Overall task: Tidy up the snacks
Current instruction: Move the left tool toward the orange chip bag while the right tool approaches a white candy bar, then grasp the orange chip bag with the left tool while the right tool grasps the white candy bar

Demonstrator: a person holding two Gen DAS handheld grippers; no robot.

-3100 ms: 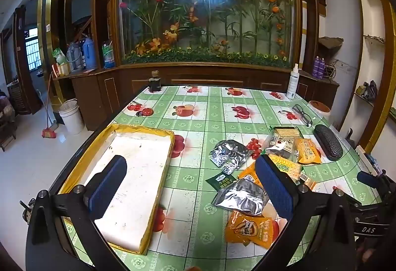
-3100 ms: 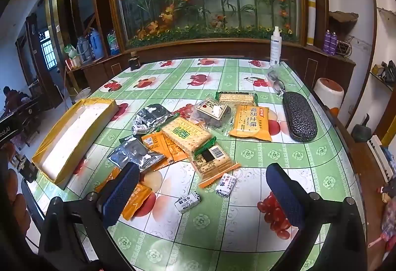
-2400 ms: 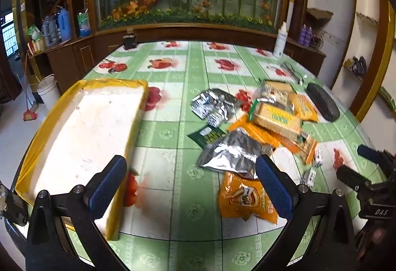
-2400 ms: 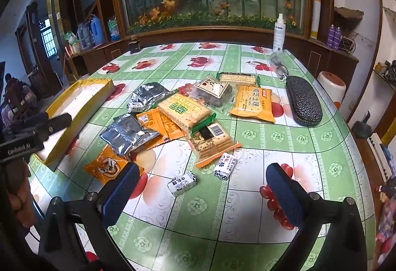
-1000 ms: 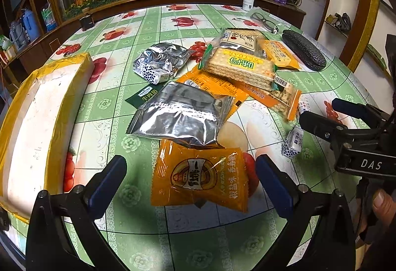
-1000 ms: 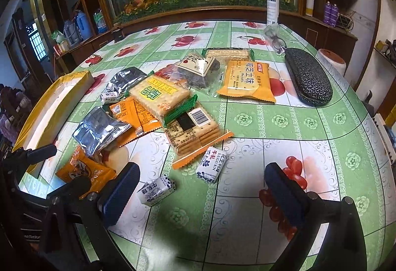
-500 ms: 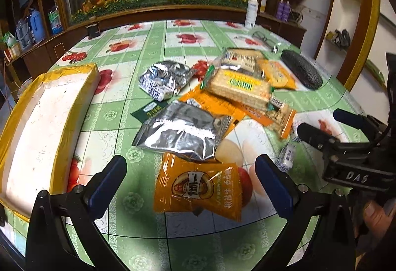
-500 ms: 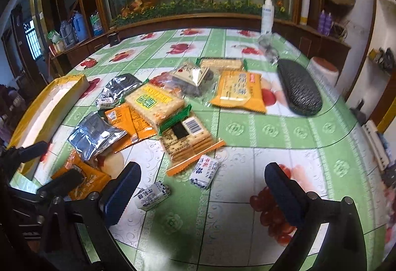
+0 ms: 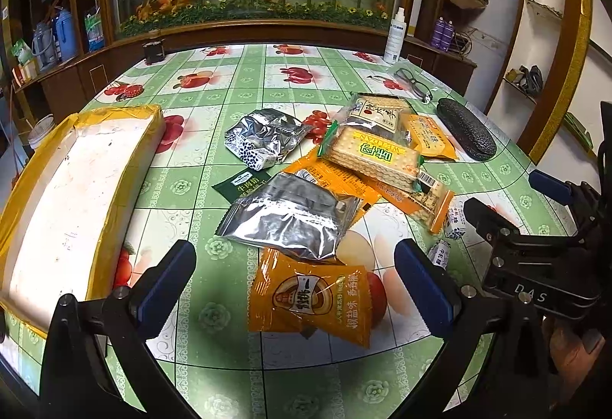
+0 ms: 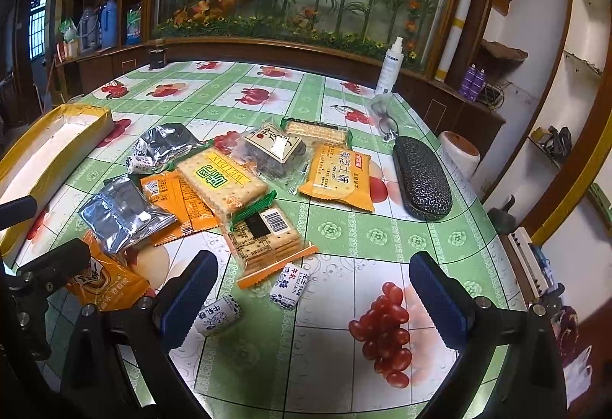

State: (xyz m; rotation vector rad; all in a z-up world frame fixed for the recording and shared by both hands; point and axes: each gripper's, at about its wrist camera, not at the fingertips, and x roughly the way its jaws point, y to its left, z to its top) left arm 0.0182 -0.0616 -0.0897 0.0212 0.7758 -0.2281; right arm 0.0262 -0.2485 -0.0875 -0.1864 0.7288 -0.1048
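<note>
The left gripper (image 9: 294,275) hangs with fingers wide apart over the flat orange foil snack packet (image 9: 311,298), nearest of the snacks heaped on the green tiled table (image 9: 237,74). The right gripper (image 10: 313,289) is likewise spread and empty. To do it well, pinch the packet's crimped edge, lift clear of the overlapping silver foil pouch (image 9: 290,216), then carry it left to the yellow-rimmed white tray (image 9: 69,185).

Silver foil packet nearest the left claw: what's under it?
The silver foil packet overlaps the top edge of the orange peanut bag and part of the orange wrapper behind it. Whatever else lies beneath is covered.
</note>
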